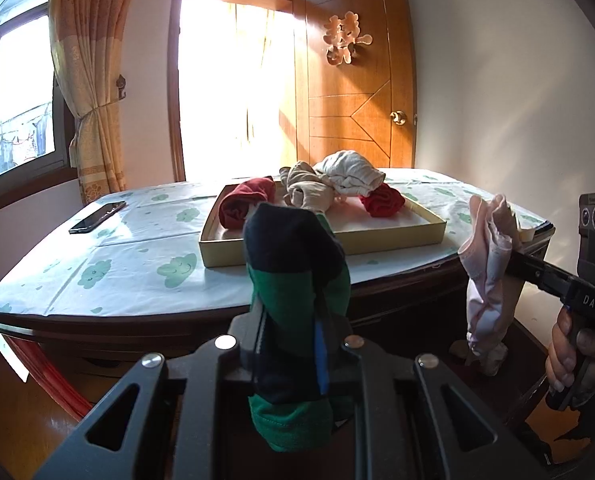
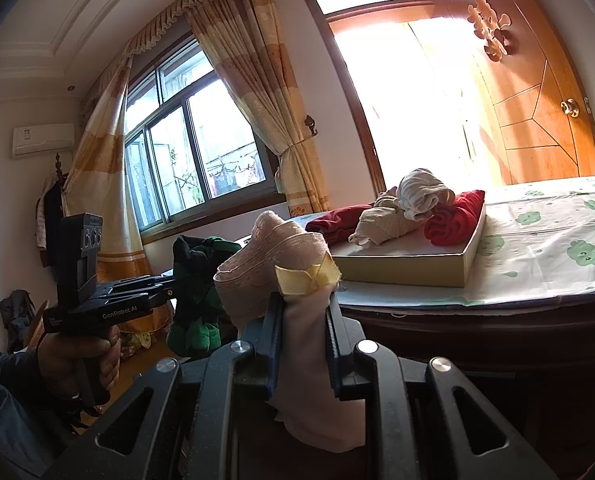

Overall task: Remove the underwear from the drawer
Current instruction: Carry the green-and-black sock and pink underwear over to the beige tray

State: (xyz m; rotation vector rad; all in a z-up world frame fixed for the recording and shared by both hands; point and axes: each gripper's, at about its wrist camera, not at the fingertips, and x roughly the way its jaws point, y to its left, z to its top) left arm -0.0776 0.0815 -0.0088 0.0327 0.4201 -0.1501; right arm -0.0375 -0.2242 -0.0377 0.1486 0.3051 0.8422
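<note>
The left tongs [image 1: 293, 280] clamp a green-and-black bunched cloth underwear [image 1: 297, 264] near the surface [image 1: 137, 264]. Beyond, a shallow cardboard tray [image 1: 377, 240] holds rolled garments. Rightward, the right tongs [image 2: 303, 300] pinch pale pink lace-edged underwear [image 2: 265, 256].

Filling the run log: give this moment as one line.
left gripper: shut on green-and-navy underwear | right gripper: shut on pink underwear | tray: red, beige garments piled

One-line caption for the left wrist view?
Left gripper clamps green-and-navy underwear; right gripper holds pale pink underwear before a shallow cardboard tray.
</note>
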